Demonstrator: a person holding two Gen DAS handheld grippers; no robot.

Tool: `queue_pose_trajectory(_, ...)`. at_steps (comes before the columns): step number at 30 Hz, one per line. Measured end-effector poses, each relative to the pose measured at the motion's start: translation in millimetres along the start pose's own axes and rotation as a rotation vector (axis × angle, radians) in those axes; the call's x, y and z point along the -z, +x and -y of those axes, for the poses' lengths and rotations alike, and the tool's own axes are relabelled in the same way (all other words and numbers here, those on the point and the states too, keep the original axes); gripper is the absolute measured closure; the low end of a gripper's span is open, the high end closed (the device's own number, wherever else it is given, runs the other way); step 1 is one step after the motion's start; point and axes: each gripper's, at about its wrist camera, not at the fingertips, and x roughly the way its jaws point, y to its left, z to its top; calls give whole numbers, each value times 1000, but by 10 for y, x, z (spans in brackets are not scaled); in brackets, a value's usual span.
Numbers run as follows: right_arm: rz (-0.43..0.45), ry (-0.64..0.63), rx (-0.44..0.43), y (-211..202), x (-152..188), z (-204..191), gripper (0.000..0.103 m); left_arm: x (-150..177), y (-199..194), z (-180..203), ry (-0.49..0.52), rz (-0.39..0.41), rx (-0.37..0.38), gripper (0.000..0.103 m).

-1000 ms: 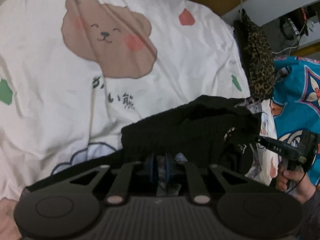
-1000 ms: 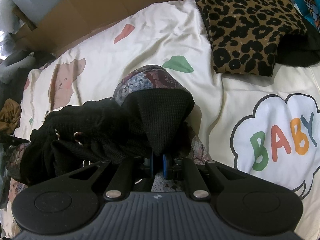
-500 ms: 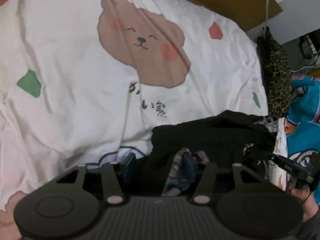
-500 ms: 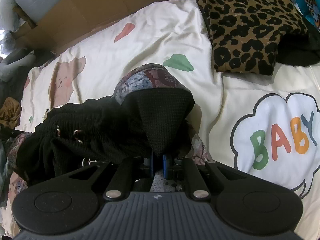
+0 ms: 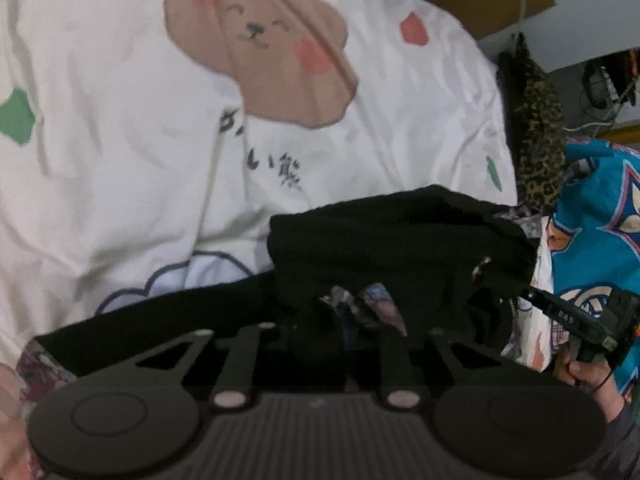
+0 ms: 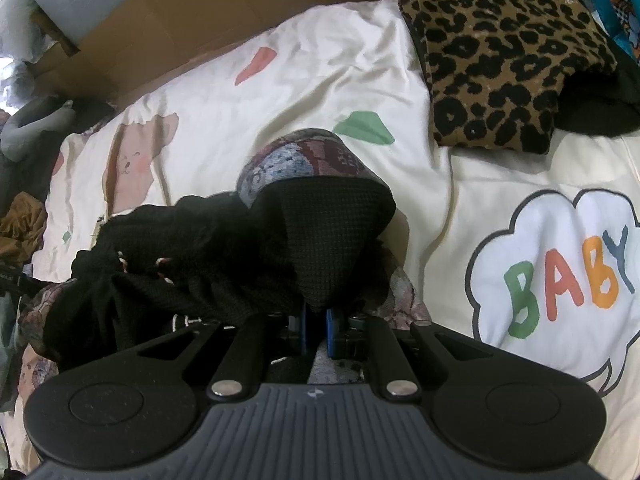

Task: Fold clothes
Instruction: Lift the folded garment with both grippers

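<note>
White sheet covers the whole work surface, printed with a brown bear, small green and red patches, and a cloud reading BABY at near right of the right wrist view. Brown cardboard lies along the far edge.

Leopard-print cloth sits at far right on the sheet, with something black tucked under its right end. Teal patterned fabric shows at the right edge of the left wrist view, beside the leopard cloth.

Black garment, waffle-knit with a patterned lining showing at the folded edge, lies bunched mid-sheet, near both tools. One flap stands up in a peak from the right tool; the rest sags leftward in a heap toward the left tool.

Right gripper: blue pads clenched on the lower edge of the raised black flap, cloth pinched between them.

Left gripper: jaws closing, black and patterned cloth bunched between them; picture blurred and the tips buried in fabric, so I cannot tell whether the pads press it.

Person's hand holds the right tool's handle at the near right of the left wrist view.
</note>
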Motion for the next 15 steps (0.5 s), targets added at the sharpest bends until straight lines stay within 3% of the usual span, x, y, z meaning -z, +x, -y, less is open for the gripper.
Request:
queue_pose_trajectory(7,17,-1,-79,-119,-82,-201,97,-50,-505,-1,37,149,18,91)
queue_pose_trajectory(15,-27,-91,-198,-67,29,-833,97,-126,-987,-214,-3,296,1,92)
